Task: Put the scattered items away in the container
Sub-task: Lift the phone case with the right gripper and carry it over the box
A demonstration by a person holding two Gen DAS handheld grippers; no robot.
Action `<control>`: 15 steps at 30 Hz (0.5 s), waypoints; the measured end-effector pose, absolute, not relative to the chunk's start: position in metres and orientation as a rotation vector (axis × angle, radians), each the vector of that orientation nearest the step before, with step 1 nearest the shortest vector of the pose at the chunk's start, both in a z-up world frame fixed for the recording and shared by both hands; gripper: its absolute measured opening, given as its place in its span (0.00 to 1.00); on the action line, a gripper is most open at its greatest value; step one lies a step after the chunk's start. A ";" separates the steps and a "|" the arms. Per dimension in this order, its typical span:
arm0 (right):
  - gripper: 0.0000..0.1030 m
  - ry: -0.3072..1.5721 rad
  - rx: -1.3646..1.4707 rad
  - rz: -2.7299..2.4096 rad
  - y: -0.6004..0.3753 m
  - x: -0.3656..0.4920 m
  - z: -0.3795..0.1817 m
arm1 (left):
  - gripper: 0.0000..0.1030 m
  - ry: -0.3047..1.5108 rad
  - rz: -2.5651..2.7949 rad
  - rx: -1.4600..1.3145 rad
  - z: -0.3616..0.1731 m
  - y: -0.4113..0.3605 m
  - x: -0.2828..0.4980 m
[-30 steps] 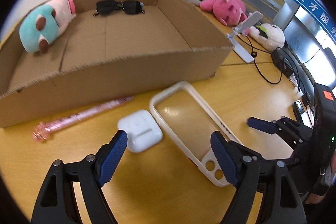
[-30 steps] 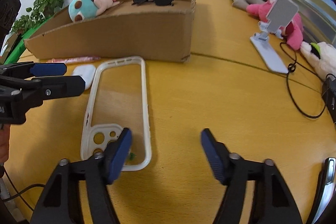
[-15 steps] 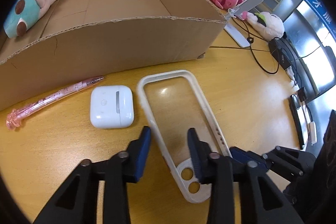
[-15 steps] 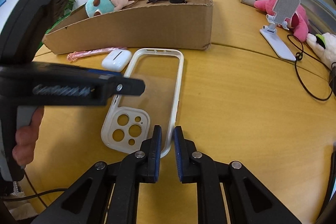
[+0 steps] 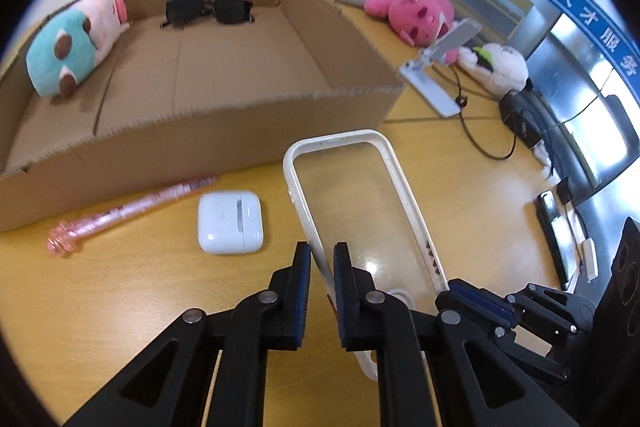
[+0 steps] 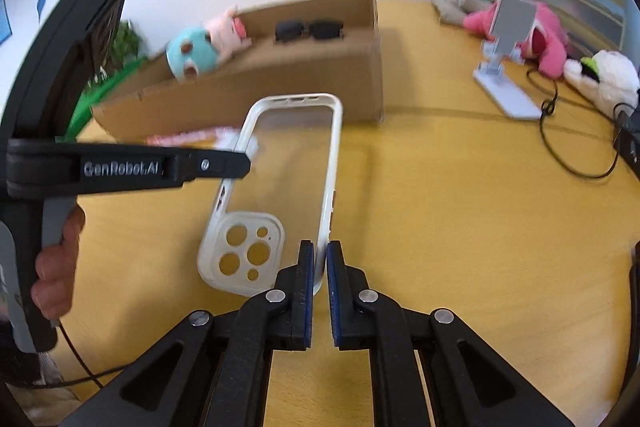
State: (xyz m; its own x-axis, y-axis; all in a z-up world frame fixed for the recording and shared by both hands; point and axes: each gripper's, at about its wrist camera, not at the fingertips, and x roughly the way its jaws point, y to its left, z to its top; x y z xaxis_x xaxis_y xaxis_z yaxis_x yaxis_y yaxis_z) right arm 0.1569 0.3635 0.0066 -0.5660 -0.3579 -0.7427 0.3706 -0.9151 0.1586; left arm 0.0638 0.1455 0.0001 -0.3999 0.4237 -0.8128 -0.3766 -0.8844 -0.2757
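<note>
Grippers we hold, left gripper [image 5: 321, 259] and right gripper [image 6: 319, 259], have just clamped opposite rims of the clear, white-edged plastic phone case [image 5: 352, 195].

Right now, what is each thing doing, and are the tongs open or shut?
Clear white-rimmed phone case: gripped on both long rims.
Left tongs: shut on case.
Right tongs: shut on case.
Brown cardboard box: open-topped.
White earbud case: closed, on table.
Black sunglasses: in box.
</note>
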 end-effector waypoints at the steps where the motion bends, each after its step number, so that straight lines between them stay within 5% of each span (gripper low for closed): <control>1: 0.06 0.021 1.142 -2.473 0.362 0.156 0.014 | 0.10 -0.067 2.304 -1.324 0.008 0.144 0.063; 15: 0.06 0.105 0.777 -2.512 0.308 0.100 0.126 | 0.10 -0.067 2.496 -0.958 0.142 0.100 0.010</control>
